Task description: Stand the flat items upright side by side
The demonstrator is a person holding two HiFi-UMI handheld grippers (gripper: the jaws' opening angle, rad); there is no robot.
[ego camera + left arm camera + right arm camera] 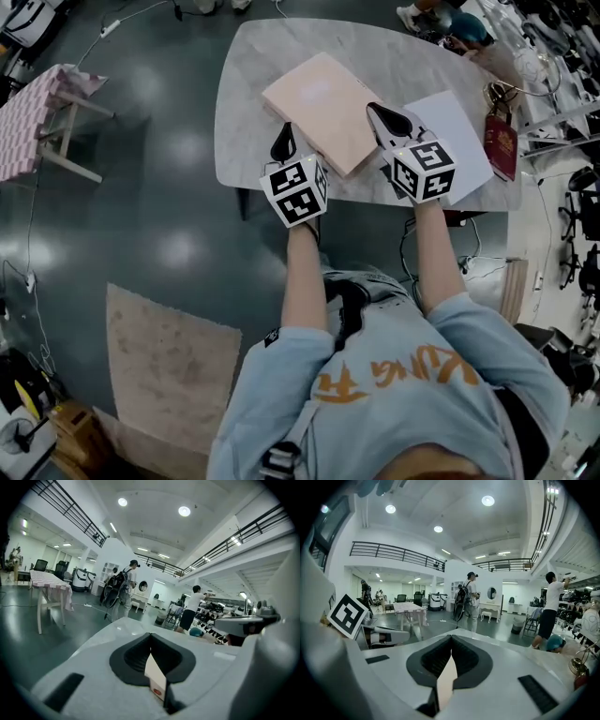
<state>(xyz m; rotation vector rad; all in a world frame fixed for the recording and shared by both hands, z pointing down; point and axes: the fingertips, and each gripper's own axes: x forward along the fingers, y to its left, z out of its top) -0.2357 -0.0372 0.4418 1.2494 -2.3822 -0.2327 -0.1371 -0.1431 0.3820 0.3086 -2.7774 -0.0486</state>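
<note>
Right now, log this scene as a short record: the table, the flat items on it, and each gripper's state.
surface: grey marbled table
item 1: pink flat item, lying flat near the middle
item 2: white flat item, lying flat to the pink one's right
other: dark red booklet at the table's right edge
left gripper: jaws together, holding nothing, by the pink item's left edge
right gripper: jaws together, holding nothing, over where the pink and white items meet
standing upright: nothing yet
</note>
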